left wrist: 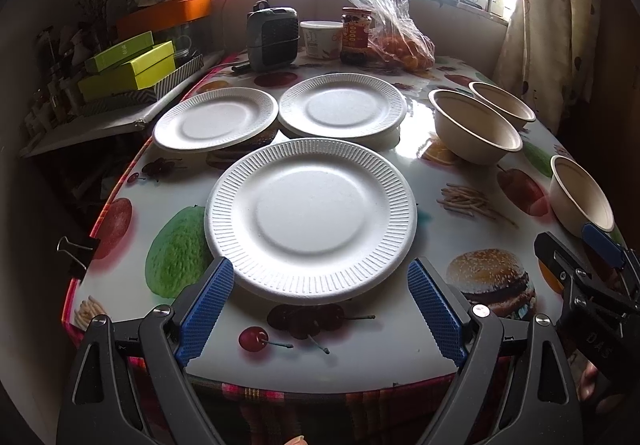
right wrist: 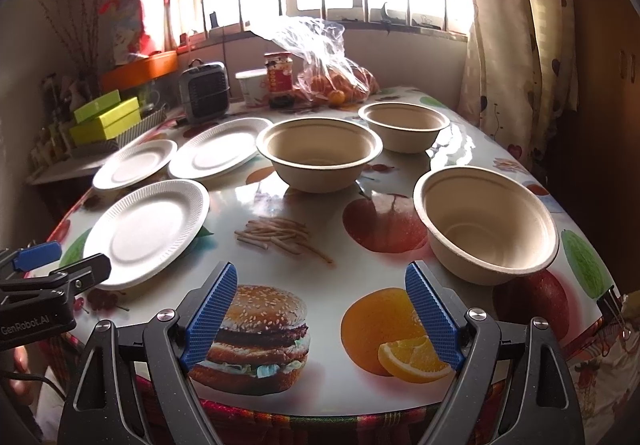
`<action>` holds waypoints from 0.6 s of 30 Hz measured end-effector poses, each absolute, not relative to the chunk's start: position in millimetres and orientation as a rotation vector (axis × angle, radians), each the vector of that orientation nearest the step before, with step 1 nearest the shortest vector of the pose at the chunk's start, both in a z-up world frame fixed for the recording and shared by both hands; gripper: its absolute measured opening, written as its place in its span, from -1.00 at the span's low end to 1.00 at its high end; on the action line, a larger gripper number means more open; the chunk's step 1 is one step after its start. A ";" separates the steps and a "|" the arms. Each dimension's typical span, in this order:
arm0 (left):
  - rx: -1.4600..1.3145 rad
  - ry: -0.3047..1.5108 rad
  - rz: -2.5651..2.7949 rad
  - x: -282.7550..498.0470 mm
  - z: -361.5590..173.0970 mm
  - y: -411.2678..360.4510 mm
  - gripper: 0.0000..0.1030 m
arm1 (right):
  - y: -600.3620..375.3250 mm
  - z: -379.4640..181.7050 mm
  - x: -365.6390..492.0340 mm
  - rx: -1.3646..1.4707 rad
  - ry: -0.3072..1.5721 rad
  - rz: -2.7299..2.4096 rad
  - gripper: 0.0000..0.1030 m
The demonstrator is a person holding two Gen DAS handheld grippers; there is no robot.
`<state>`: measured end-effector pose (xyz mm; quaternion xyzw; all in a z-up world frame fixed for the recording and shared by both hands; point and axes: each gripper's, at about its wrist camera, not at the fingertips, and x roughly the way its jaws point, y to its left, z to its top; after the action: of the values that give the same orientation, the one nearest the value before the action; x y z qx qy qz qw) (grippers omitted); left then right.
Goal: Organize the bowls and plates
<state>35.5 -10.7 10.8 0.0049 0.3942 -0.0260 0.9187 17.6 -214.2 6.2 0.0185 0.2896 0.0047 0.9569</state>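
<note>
L claw (left wrist: 320, 309) wide open, empty; near plate (left wrist: 311, 219) dead ahead, rim probably btwn pads. R claw (right wrist: 320, 315) open, empty; nearest bowl (right wrist: 486, 223) ahead-right.

Left tool (left wrist: 320, 309): jaws spread wide, nothing gripped, pitched downward. Right tool (right wrist: 320, 311): jaws equally wide, empty, pitched downward less steeply; sits right of the left tool.

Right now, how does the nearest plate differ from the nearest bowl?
The nearest plate is white, flat and ribbed around its rim; the nearest bowl is tan, deep and smooth-walled. The plate sits on the table's left side, the bowl on its right. Both are empty, upright and look disposable.
</note>
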 end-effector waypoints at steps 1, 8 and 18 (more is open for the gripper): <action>0.011 0.811 -0.054 35.2 10.5 -11.0 0.73 | -213.8 6.1 17.7 0.038 0.585 0.009 0.69; 0.008 0.809 -0.056 36.4 10.6 -11.5 0.73 | -214.6 7.5 17.8 0.043 0.600 0.002 0.69; 0.011 0.814 -0.060 40.3 10.2 -10.9 0.73 | -215.8 9.0 18.7 0.050 0.599 -0.001 0.69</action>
<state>40.3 -10.9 10.2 0.0052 0.3957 -0.0294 0.9179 18.7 -215.8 9.0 0.0244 0.2951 -0.0004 0.9551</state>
